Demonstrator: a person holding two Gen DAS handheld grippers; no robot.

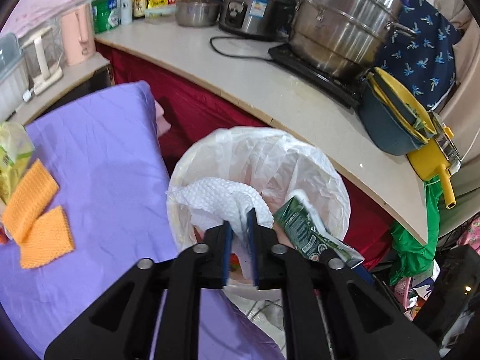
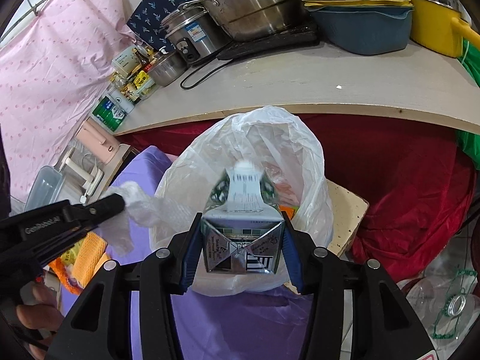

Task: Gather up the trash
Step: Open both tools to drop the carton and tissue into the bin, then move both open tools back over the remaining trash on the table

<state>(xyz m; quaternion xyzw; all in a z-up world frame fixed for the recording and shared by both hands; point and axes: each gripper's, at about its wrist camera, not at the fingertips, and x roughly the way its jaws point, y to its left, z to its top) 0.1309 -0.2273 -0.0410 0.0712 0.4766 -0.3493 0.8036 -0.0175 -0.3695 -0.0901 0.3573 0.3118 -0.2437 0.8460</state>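
Note:
A bin lined with a white plastic bag point(image 1: 300, 156) stands open between the purple-covered surface and the counter. My left gripper point(image 1: 240, 225) hangs over its near rim, its blue pads closed on a crumpled white paper towel point(image 1: 216, 198) that spreads over the bag's left edge. In the right wrist view my right gripper point(image 2: 240, 219) is shut on a green and white drink carton point(image 2: 243, 210), held end-on above the bag's mouth point(image 2: 270, 126). The same carton point(image 1: 303, 228) shows tilted over the bin's right side. The left gripper point(image 2: 120, 202) with the towel point(image 2: 141, 207) reaches in from the left.
A purple cloth point(image 1: 105, 156) with orange sponge cloths point(image 1: 33, 198) lies left of the bin. Behind it a pale counter point(image 1: 240, 72) carries steel pots point(image 1: 345, 27), a rice cooker, bottles and blue and yellow basins point(image 1: 387, 126). A clear plastic bottle point(image 2: 450, 306) lies on the floor at right.

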